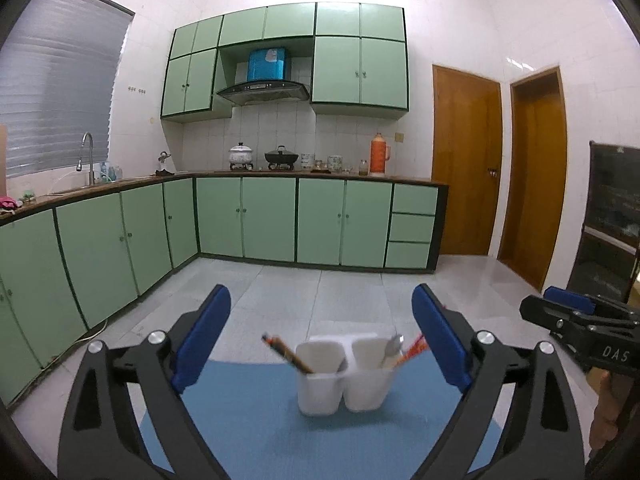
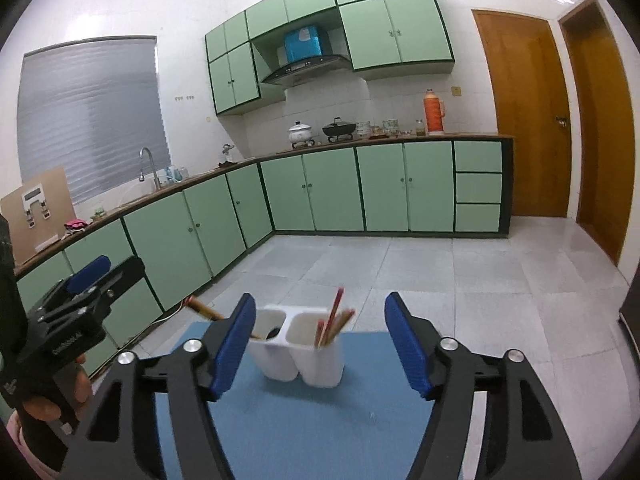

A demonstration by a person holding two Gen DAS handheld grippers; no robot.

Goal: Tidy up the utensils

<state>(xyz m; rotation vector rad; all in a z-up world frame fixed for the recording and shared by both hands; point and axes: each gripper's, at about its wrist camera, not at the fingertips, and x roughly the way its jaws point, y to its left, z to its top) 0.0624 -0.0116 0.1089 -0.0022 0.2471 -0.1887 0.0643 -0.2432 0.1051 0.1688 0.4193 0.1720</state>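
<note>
Ahead, my left gripper [image 1: 321,334] gapes wide on nothing; the white plastic two-cup utensil holder [image 1: 343,374] stands beyond its fingers on the blue mat [image 1: 248,408]. My right gripper [image 2: 320,346] hangs wide open too, empty, the holder just beyond its fingers.

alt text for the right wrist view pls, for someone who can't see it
Open right tongs frame a white two-compartment utensil holder standing on a blue mat; red chopsticks lean in its right compartment. The left tongs sit at left, with green kitchen cabinets behind.
</note>
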